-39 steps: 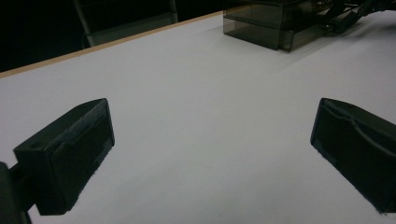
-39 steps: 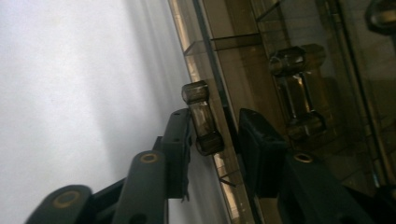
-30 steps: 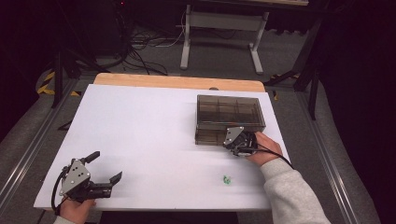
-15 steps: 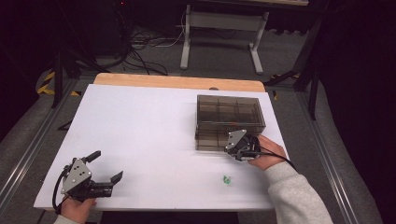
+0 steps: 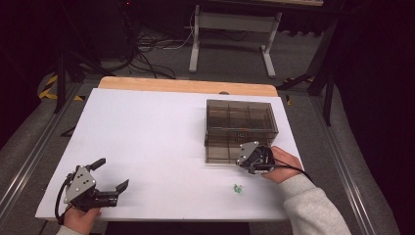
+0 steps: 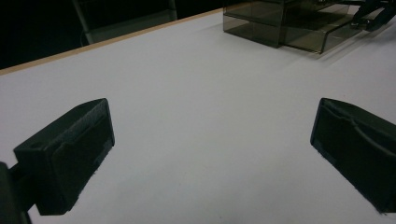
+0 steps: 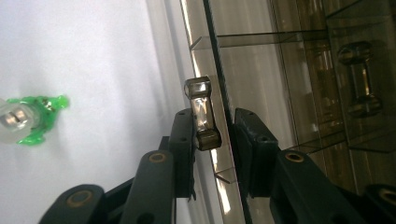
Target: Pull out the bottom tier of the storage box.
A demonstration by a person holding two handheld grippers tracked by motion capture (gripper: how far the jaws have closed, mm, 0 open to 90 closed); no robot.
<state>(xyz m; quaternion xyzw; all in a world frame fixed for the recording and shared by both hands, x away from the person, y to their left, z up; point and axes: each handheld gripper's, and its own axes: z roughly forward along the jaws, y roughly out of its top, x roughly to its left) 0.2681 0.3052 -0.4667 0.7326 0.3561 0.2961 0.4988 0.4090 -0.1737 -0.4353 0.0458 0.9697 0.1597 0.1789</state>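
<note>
Right tongs: clenched on the small smoky clear handle of the smoky plastic drawer box, far right on the white worktop.
Left tongs: released, near left.
Green-and-clear trinket: near the box.

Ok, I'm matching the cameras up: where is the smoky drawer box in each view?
High view: drawer box right of centre, on the white tabletop.
Left gripper view: top right corner, far off.
Right gripper view: right half; the right claw grips its drawer handle.
Shared landmark: the white tabletop.
</note>
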